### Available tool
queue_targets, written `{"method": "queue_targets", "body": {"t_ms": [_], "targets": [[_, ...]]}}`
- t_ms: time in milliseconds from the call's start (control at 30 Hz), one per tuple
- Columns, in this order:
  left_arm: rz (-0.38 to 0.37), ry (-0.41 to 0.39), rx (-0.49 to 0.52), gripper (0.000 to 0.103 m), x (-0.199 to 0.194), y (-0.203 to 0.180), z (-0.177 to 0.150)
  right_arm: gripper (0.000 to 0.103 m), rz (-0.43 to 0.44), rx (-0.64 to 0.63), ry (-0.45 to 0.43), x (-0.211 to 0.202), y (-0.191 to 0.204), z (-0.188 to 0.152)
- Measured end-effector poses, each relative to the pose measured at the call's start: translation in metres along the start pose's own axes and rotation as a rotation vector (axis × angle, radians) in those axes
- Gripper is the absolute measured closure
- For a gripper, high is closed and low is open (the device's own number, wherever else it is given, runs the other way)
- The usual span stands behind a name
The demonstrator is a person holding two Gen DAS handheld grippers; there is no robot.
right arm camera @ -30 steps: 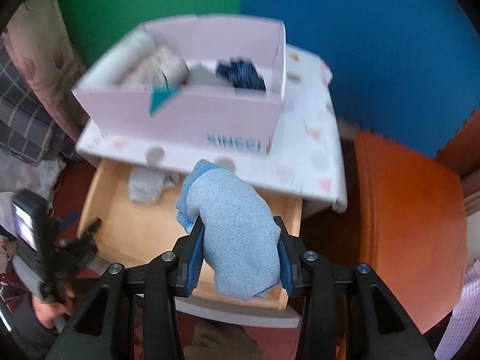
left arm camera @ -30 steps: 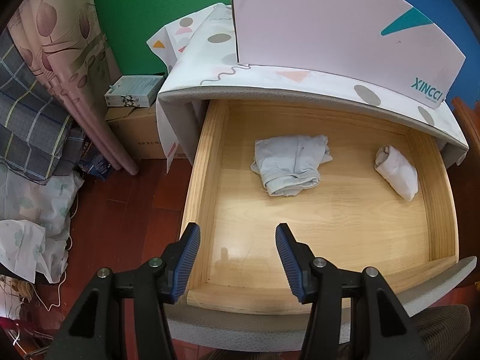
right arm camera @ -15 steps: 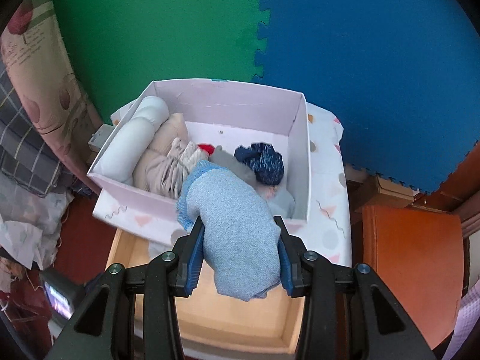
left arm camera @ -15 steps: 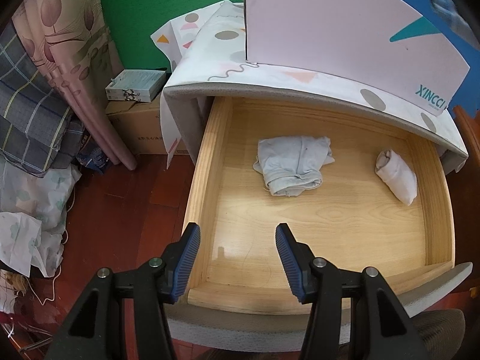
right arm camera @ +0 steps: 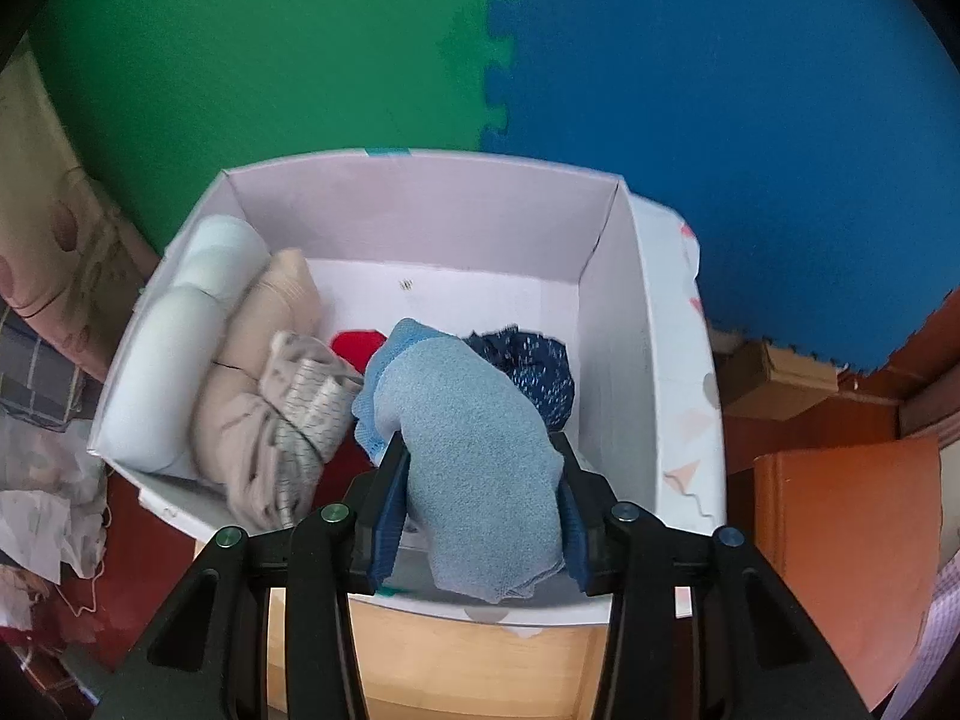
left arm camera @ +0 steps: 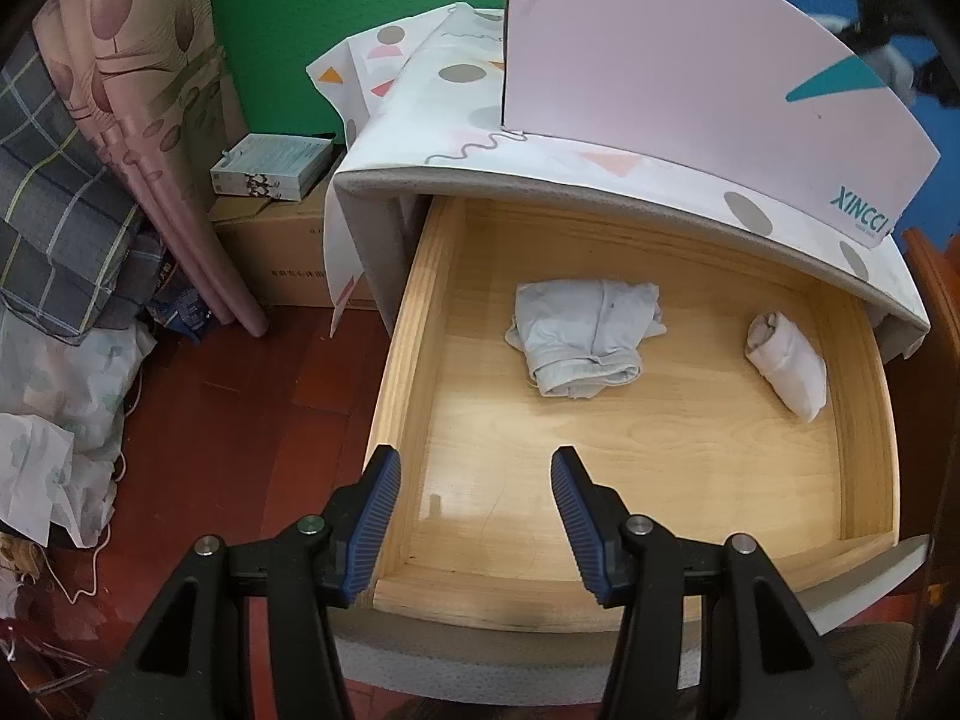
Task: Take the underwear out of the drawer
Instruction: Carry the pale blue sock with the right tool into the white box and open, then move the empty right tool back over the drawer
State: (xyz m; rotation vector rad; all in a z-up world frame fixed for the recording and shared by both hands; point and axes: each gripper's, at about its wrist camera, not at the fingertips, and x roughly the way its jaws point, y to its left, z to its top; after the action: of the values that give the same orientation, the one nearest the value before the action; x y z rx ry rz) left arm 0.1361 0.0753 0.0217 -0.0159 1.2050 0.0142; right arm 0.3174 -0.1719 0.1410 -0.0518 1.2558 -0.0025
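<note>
The wooden drawer (left arm camera: 408, 360) stands pulled out below me. A folded pale grey underwear (left arm camera: 585, 342) lies in its middle and a rolled white one (left arm camera: 786, 366) near its right wall. My left gripper (left arm camera: 474, 501) hangs open and empty over the drawer's front left corner. My right gripper (right arm camera: 483, 510) holds a folded light blue underwear (right arm camera: 474, 438) over the pink box (right arm camera: 420, 210) on the cabinet top. Its jaws are opening, with the cloth still pressed between the pads. Several rolled garments lie in the box: white, beige, red and dark blue.
The pink box (left arm camera: 660, 60) stands on the cabinet's patterned cover (left arm camera: 456, 120) above the drawer. A cardboard box (left arm camera: 276, 258) with a small carton, a curtain (left arm camera: 150, 120) and heaped cloth (left arm camera: 54, 372) fill the floor at left. An orange-brown stool (right arm camera: 846, 546) stands at right.
My right gripper has carried the blue underwear from above the drawer to over the pink box, now closer to its contents. The left gripper has stayed where it was.
</note>
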Motion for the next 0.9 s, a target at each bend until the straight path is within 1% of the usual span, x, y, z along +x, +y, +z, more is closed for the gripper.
{"method": "queue_targets", "body": {"t_ms": [133, 233, 367, 433, 633, 767, 800, 900], "targets": [[-0.003, 0.002, -0.001, 0.049, 0.001, 0.0, 0.0, 0.061, 0.0, 0.0, 0.036, 0.018, -0.001, -0.006], [-0.006, 0.005, 0.002, 0.049, 0.001, 0.0, 0.0, 0.057, -0.002, -0.001, 0.041, 0.023, 0.0, -0.009], [-0.003, 0.01, 0.006, 0.049, 0.003, -0.001, 0.0, 0.054, -0.015, -0.04, 0.045, 0.02, 0.007, -0.01], [-0.001, 0.012, 0.004, 0.049, 0.003, -0.002, 0.0, 0.054, -0.012, -0.048, 0.028, 0.013, 0.008, -0.009], [0.019, 0.026, 0.01, 0.049, 0.006, -0.003, 0.0, 0.05, 0.004, -0.079, -0.037, -0.026, 0.006, -0.019], [0.04, 0.034, 0.01, 0.049, 0.007, -0.003, -0.001, 0.05, 0.015, -0.123, -0.077, -0.056, 0.003, -0.045], [0.045, 0.032, 0.007, 0.049, 0.007, -0.002, -0.001, 0.05, 0.018, -0.132, -0.081, -0.059, 0.003, -0.049], [0.061, 0.037, -0.008, 0.049, 0.008, 0.001, -0.001, 0.051, 0.03, -0.171, -0.092, -0.071, -0.003, -0.075]]}}
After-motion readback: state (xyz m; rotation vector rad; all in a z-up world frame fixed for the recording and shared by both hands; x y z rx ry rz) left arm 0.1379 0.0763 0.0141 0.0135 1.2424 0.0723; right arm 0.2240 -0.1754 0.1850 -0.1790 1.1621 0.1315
